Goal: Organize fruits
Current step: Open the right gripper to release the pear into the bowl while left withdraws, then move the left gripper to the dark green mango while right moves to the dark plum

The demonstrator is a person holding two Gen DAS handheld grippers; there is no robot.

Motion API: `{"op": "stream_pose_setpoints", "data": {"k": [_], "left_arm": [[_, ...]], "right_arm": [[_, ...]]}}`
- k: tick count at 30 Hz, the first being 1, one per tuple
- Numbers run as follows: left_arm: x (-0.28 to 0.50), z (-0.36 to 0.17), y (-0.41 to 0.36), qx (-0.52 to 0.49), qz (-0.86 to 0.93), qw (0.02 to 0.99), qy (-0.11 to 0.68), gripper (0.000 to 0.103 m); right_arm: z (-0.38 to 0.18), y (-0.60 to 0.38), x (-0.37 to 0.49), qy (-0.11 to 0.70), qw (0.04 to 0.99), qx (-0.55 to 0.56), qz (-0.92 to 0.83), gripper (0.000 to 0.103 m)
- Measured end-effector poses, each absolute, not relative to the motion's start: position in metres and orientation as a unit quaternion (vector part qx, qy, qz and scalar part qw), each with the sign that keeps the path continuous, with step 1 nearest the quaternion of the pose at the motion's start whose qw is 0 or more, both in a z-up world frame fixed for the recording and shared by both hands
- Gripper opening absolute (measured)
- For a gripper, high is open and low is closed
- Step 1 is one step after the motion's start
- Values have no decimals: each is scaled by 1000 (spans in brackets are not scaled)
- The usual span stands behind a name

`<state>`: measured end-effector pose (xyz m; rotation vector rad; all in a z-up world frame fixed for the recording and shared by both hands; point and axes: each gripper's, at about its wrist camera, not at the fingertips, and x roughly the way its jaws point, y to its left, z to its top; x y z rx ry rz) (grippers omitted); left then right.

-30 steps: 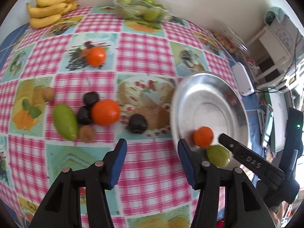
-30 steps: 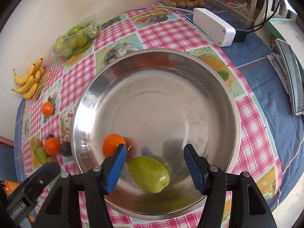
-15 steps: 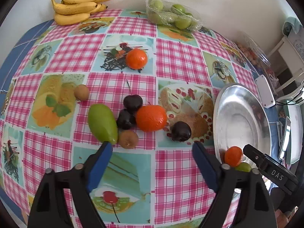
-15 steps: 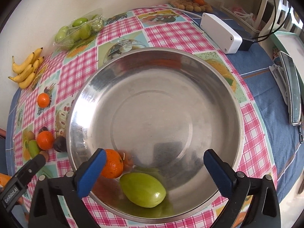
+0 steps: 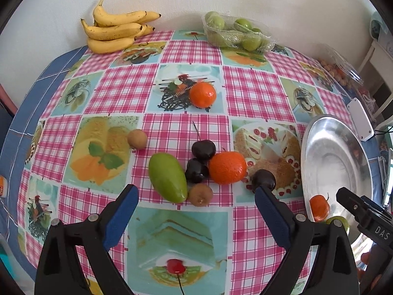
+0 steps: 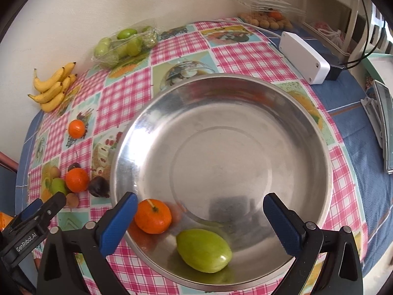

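Observation:
A steel bowl (image 6: 307, 135) holds a small orange (image 6: 152, 215) and a green mango (image 6: 203, 250) at its near edge. My right gripper (image 6: 200, 215) is open and empty above them. My left gripper (image 5: 196, 196) is open and empty, just short of a fruit cluster on the cloth: a green mango (image 5: 167, 177), a large orange (image 5: 227, 167), three dark plums (image 5: 203, 149), and a brown kiwi (image 5: 200, 194). Another orange (image 5: 203, 95) and a small brown fruit (image 5: 137, 139) lie farther off. The bowl (image 5: 343, 135) sits at the right in the left wrist view.
Bananas (image 5: 115, 33) and a bag of green fruit (image 5: 235, 33) lie by the back wall. A clear box of nuts (image 6: 267, 16), a white adapter (image 6: 304, 57) with cables, and a flat device (image 6: 385, 127) sit right of the bowl.
Both grippers have opened wide. The left one has swung left from the bowl toward the fruit cluster. The right one has backed away, leaving the green mango in the bowl.

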<state>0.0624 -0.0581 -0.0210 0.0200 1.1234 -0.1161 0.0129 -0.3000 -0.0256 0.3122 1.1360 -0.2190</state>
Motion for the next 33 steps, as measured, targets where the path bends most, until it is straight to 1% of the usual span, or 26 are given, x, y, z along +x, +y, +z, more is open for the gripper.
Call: {"op": "stream_pose_setpoints", "data": {"k": [10, 18, 24, 27, 33], "left_arm": [[70, -18, -35, -30, -41, 844, 534, 96], [82, -12, -3, -38, -22, 847, 530, 96], [93, -19, 25, -55, -8, 837, 545, 96], [95, -22, 40, -82, 3, 831, 550, 96], [96, -22, 52, -94, 17, 830, 550, 96]], "right_arm": [[-24, -283, 15, 527, 834, 137, -86, 103], [-20, -265, 19, 526, 837, 128, -87, 103], [-17, -239, 23, 528, 839, 113, -67, 103], [-16, -224, 25, 531, 839, 109, -52, 103], [-16, -186, 30, 532, 840, 101, -10, 103]]}}
